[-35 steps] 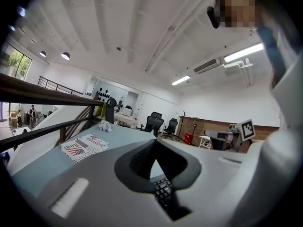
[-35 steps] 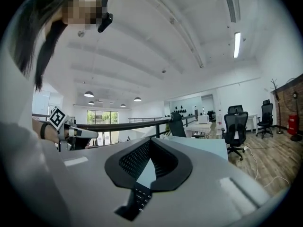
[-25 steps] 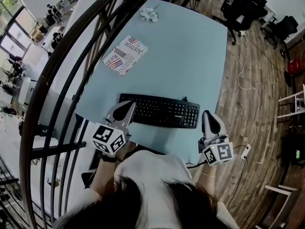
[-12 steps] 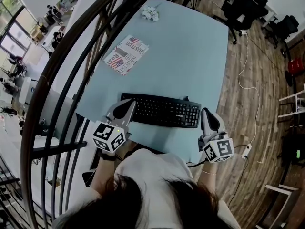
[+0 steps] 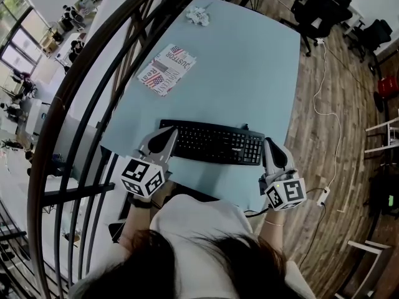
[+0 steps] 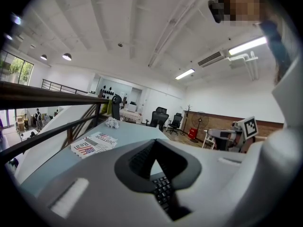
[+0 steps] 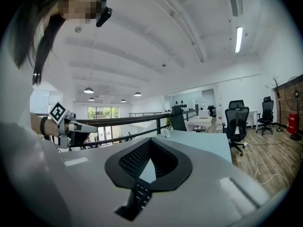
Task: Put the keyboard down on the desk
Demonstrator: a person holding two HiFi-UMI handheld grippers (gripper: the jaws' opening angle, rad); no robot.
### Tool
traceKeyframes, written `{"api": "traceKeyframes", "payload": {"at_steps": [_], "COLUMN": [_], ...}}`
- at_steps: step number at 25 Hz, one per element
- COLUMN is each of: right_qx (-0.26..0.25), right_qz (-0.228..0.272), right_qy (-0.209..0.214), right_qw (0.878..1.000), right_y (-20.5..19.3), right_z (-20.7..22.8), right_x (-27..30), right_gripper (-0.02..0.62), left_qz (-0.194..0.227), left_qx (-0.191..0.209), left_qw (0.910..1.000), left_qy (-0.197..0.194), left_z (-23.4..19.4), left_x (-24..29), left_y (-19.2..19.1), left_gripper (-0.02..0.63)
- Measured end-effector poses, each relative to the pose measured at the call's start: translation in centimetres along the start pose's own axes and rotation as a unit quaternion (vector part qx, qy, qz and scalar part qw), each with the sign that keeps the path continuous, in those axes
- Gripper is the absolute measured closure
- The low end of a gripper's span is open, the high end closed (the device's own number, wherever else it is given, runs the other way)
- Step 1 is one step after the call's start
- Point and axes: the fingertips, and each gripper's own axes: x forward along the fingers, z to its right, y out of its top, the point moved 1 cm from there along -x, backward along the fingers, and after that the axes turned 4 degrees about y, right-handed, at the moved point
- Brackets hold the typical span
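Your head camera looks steeply down from above you onto the surface [image 5: 249, 73], with the keyboard [image 5: 212, 143] close below your chest. The camera on the left gripper [image 5: 163, 143] sits low and near the surface, facing along its jaws toward the surface's far end. The camera on the right gripper [image 5: 275, 157] does the same from the keyboard's other end. Each gripper view catches the other gripper off to one side. All three views share the keyboard and the surface.

Long dark hair [image 5: 187, 263] falls over a white top [image 5: 193, 220], with a black wristband [image 5: 141, 205] on the left wrist.
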Motion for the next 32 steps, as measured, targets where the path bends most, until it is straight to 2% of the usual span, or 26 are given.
{"api": "traceKeyframes", "payload": {"at_steps": [32], "right_qx": [0.01], "right_qz": [0.004], "right_qy": [-0.02], "right_qw": [1.0], "right_y": [-0.6], "right_z": [0.2], "right_x": [-1.1], "right_gripper": [0.595], "left_qz": [0.0], "left_qx": [0.002], "left_qw": [1.0], "left_qy": [-0.003], "left_z": [-0.1], "left_x": [-0.2], "left_y": [-0.3], "left_gripper": [0.549]}}
